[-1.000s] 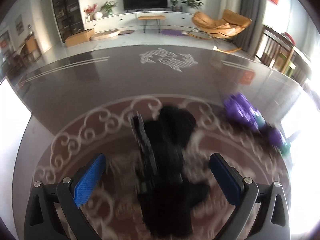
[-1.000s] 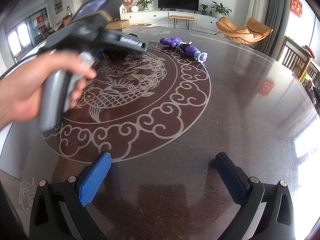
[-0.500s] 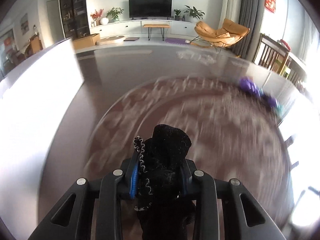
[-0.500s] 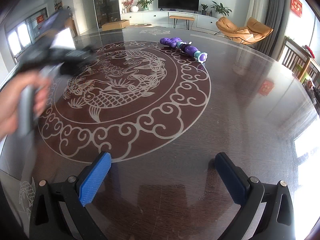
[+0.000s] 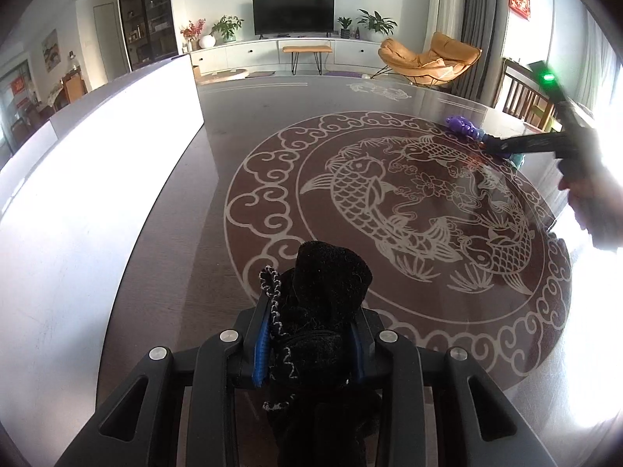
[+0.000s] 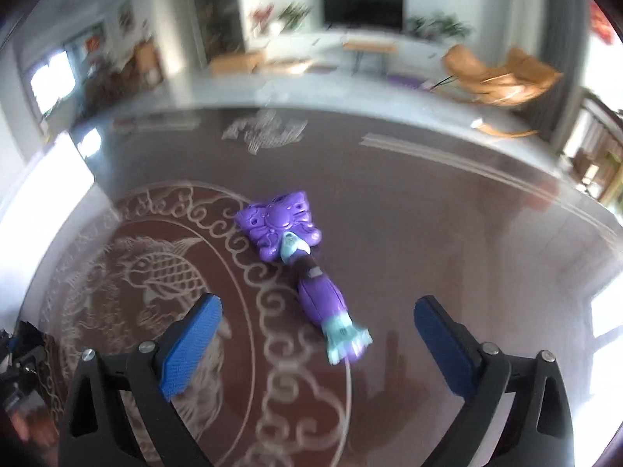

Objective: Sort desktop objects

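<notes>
One dark glossy worktop [image 5: 187,210] bears a koi medallion. Above it, the left gripper [image 5: 309,344] clamps a black knitted glove [image 5: 327,295]. The right gripper [image 6: 317,336], jaws closing, hovers over a purple butterfly wand toy [image 6: 300,260] lying untouched on the medallion's rim.

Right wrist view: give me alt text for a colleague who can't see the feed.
A purple butterfly-topped toy wand with a teal tip lies on a dark table inlaid with a fish pattern, just ahead of the right gripper, whose blue-padded jaws are closing with nothing yet between them. The picture is motion-blurred, with a living room behind.
</notes>
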A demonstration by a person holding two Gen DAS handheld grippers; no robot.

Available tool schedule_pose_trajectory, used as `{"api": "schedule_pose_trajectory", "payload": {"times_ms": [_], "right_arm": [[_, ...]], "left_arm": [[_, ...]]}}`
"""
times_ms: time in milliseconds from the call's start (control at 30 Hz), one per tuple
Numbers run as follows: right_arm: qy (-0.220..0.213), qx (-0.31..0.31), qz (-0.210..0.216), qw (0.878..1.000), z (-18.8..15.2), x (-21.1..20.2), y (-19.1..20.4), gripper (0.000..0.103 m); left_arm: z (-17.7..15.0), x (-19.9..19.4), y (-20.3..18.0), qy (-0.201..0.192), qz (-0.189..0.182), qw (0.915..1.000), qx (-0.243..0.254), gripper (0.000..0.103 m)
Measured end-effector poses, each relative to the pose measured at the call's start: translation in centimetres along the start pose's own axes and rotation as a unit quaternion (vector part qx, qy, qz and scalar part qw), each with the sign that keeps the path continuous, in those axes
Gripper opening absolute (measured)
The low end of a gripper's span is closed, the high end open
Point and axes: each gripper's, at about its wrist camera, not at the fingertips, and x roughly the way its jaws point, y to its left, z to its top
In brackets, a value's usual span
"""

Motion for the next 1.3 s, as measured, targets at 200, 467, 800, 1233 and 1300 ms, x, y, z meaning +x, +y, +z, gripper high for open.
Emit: {"api": "schedule_pose_trajectory", "payload": {"times_ms": [200,467,800,1233,1300], "right_arm": [[-0.01,-0.013,-0.002,1.0,1.3,1.3,1.7,0.028],[-0.034,-0.037,0.04,0.998,-4.8,-1.5,9.3,0.022],[-0.056,-0.076,0.052,0.994,-15.8,-7.2,20.3,0.03],[-0.027,-0.052,0.022,0.998,-15.5,-5.9,20.0,0.102],[-0.026,-0.049,0.021,0.998,-15.6,-6.0,19.7,0.103]], "left_arm": [[0.1,-0.1,0.0,0.0,0.0,1.0,0.0,0.032],[0.1,-0.1,0.0,0.0,0.0,1.0,0.0,0.032],[-2.0,-1.9,0.4,-0.001,-0.011,0.9999,-0.012,0.034],[-2.2,-0.8,-0.2,0.029,0.026,0.9988,-0.029,0.103],[-2.2,-0.8,-0.2,0.029,0.026,0.9988,-0.029,0.103]]}}
